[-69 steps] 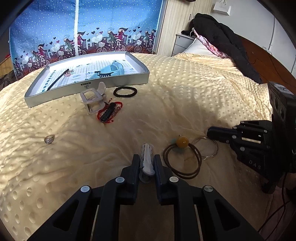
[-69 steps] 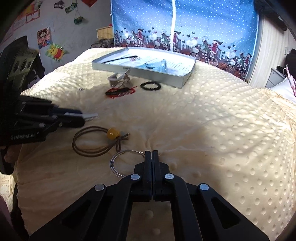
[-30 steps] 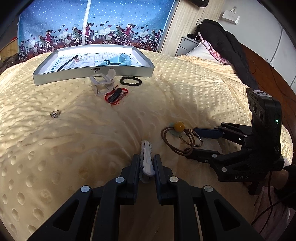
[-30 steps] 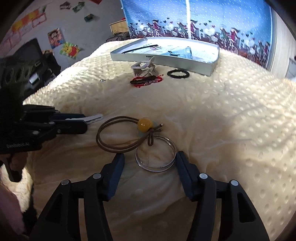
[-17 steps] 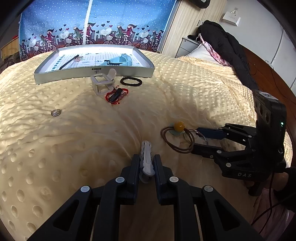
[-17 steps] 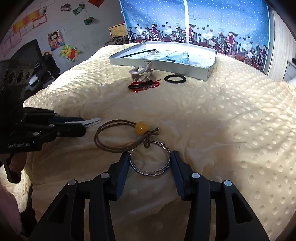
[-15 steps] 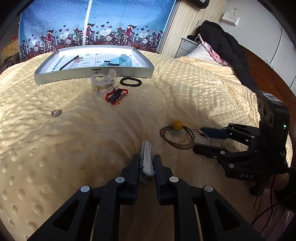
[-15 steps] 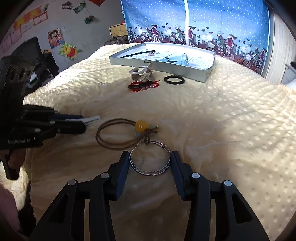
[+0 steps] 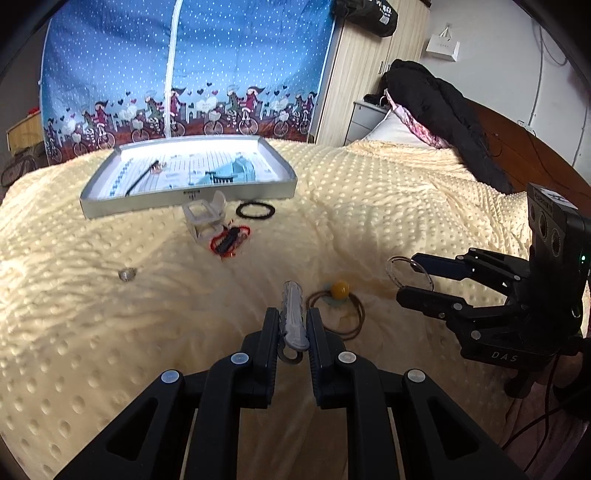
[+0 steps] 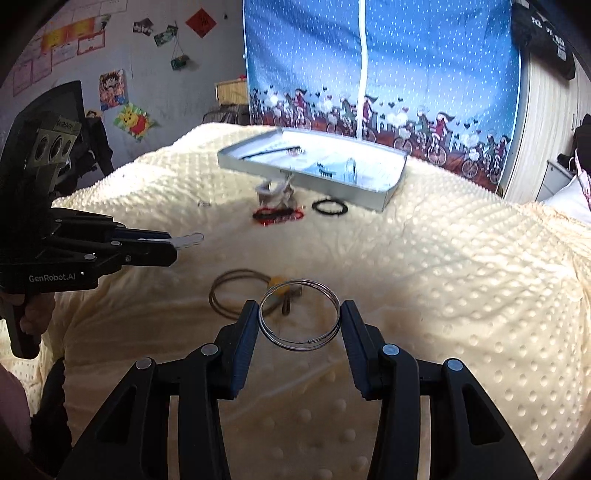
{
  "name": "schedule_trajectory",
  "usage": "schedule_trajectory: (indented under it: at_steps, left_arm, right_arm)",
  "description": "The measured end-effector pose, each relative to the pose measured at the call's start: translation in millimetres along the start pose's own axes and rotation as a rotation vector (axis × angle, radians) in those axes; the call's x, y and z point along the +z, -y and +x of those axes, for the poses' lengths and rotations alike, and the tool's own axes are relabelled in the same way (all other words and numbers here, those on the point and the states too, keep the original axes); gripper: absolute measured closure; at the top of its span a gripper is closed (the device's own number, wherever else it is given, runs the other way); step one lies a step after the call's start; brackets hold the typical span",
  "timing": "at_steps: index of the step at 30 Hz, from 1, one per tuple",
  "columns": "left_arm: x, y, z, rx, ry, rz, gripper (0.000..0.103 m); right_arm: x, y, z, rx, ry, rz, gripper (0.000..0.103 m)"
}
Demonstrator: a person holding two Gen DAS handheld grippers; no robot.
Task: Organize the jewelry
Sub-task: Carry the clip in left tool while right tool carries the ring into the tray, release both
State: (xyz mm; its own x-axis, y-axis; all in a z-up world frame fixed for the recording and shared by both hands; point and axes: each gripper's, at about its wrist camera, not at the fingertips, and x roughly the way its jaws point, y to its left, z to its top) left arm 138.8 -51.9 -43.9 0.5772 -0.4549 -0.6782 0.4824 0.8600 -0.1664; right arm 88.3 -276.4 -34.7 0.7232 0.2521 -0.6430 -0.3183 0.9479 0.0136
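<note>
Left tongs [image 9: 291,325]: clamped on a pale hair clip [image 9: 292,314]
Right tongs [image 10: 300,317]: gripping a silver bangle [image 10: 300,314] — lifted off the bed [image 10: 443,280]
Cord [image 10: 236,291]: on the bed

"GenRobot.AI" stands on the left gripper [image 10: 173,247] body — "DAS" on the right gripper [image 9: 408,278].

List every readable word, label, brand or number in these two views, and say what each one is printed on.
"GenRobot.AI": side of the left gripper body, seen in the right wrist view.
"DAS": side of the right gripper body, seen in the left wrist view.
White lettering on the black bag atop the wardrobe: too blurred to read.
Small label on the front wall of the tray: too small to read.
Wall posters: not legible.
</note>
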Motion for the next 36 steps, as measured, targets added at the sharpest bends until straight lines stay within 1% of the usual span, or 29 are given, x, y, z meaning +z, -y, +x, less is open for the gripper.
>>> schedule_trajectory:
  at_steps: [2, 5, 8, 11, 15, 18, 21, 24, 28, 30, 36]
  left_arm:
    - [10.0, -4.3, -1.9, 0.003, 0.013, -0.009, 0.089]
    - [31.3, -21.2, -0.2, -0.005, 0.035, -0.07, 0.089]
    - [59.2, -51.5, 8.0, -0.011, 0.049, -0.148, 0.089]
    - [86.1, -79.2, 22.4, 0.003, 0.067, -0.18, 0.089]
    - [119.0, -108.7, 50.4, 0.017, 0.081, -0.199, 0.089]
    - [140.8, -123.8, 78.1, 0.024, 0.09, -0.193, 0.089]
    - [154.4, -133.0, 105.4, 0.022, 0.087, -0.185, 0.089]
    - [162.3, -140.5, 132.8, 0.013, 0.071, -0.194, 0.089]
    - [164.0, -147.4, 156.9, 0.015, 0.057, -0.202, 0.089]
    - [163.2, -148.3, 165.7, 0.024, 0.047, -0.205, 0.089]
    - [153.9, -155.8, 180.6, 0.035, 0.012, -0.256, 0.089]
  right_arm:
    - [10.1, 2.9, 2.2, 0.024, 0.01, 0.017, 0.063]
    - [26.9, 9.6, 10.1, 0.061, 0.015, 0.058, 0.063]
    - [47.6, 18.9, 24.1, 0.066, 0.017, 0.086, 0.063]
    - [73.4, 26.4, 46.1, 0.054, 0.032, 0.071, 0.063]
    - [110.5, 40.1, 90.7, 0.047, 0.061, 0.105, 0.063]
    - [129.8, 48.7, 126.0, 0.032, 0.069, 0.143, 0.063]
    - [141.4, 54.4, 158.4, 0.007, 0.063, 0.165, 0.063]
    - [145.8, 58.9, 182.1, -0.018, 0.036, 0.203, 0.063]
    - [149.6, 66.5, 208.4, -0.035, 0.002, 0.242, 0.063]
    - [148.3, 70.8, 215.7, -0.044, -0.014, 0.252, 0.063]
    - [143.9, 71.3, 227.2, -0.058, -0.047, 0.274, 0.063]
